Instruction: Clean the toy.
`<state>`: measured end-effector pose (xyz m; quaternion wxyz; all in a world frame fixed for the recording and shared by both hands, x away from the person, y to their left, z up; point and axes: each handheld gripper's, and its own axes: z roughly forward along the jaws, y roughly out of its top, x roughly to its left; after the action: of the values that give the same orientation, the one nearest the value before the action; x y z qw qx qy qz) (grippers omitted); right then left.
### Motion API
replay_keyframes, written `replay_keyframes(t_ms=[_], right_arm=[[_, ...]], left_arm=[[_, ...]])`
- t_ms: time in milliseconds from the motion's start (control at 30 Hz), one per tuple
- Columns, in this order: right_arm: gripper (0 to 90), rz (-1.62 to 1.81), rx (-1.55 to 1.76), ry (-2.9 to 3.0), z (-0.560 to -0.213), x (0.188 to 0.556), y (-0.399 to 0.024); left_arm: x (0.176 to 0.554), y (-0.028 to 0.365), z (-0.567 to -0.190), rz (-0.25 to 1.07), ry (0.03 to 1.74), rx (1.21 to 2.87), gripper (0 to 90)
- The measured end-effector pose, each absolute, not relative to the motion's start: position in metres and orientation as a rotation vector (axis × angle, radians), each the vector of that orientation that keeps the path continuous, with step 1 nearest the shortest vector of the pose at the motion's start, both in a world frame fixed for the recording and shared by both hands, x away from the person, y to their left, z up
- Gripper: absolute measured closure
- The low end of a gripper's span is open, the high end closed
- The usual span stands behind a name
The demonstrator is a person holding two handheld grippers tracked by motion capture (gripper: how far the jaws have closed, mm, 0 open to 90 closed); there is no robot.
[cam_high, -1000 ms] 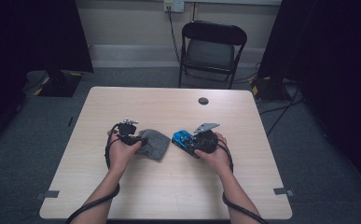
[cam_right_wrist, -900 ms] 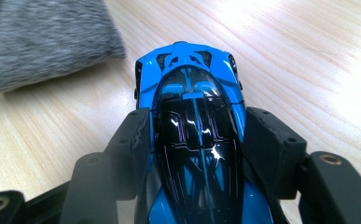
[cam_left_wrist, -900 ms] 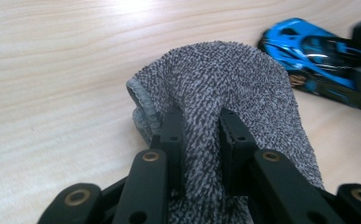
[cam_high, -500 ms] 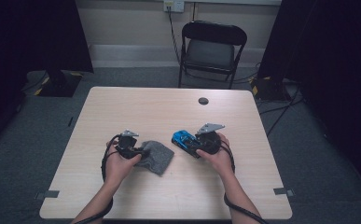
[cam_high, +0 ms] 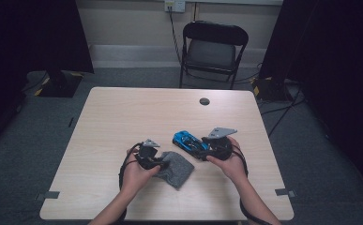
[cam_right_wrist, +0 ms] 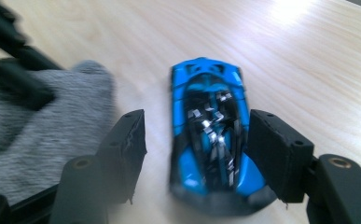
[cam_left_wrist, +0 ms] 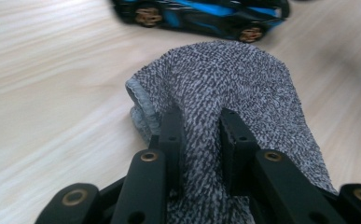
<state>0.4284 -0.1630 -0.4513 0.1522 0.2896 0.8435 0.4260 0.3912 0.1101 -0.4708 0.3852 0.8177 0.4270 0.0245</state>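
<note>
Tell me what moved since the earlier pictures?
The left claw, pinching the grey cloth, dragged it nearer the person. The right claw straddles the blue toy car, one jaw not touching; both have barely shifted. The table and chair stayed put.

Grey knit cloth (cam_high: 177, 168) and blue toy car (cam_high: 190, 141) sit near each other at table (cam_high: 123, 117) centre-front, narrow gap between. Far half bare wood apart from small dark round cap (cam_high: 204, 101); left and right edges open. Folding chair (cam_high: 213, 49) stands beyond far edge.
</note>
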Motion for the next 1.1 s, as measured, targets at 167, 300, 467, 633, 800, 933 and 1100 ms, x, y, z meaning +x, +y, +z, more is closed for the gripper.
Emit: replay_keyframes(t_ms=[167, 300, 467, 633, 800, 933, 1100], right_arm=[[38.5, 1.303, 0.799, 2.424, -0.444, 0.406, -0.173], [40.4, 1.327, 0.747, 2.453, -0.441, 0.386, -0.176], [41.8, 1.343, 0.725, 2.488, -0.448, 0.367, -0.178], [42.1, 1.295, 0.719, 2.534, -0.466, 0.357, -0.175], [40.2, 1.204, 0.72, 2.568, -0.481, 0.355, -0.168], [38.0, 1.141, 0.71, 2.584, -0.488, 0.353, -0.164], [41.4, 1.135, 0.754, 2.586, -0.492, 0.354, -0.162]], left_arm=[[0.388, 0.086, -0.473, 0.033, 1.068, 2.084, 73.1], [0.386, 0.07, -0.475, 0.024, 1.059, 2.078, 71.6], [0.385, 0.058, -0.473, 0.07, 1.01, 2.085, 59.4], [0.386, 0.063, -0.463, 0.107, 0.986, 2.067, 52.4], [0.396, 0.068, -0.457, 0.165, 0.962, 2.046, 44.7], [0.411, 0.068, -0.453, 0.206, 0.919, 2.045, 37.0], [0.435, 0.063, -0.45, 0.243, 0.908, 2.034, 29.4]])
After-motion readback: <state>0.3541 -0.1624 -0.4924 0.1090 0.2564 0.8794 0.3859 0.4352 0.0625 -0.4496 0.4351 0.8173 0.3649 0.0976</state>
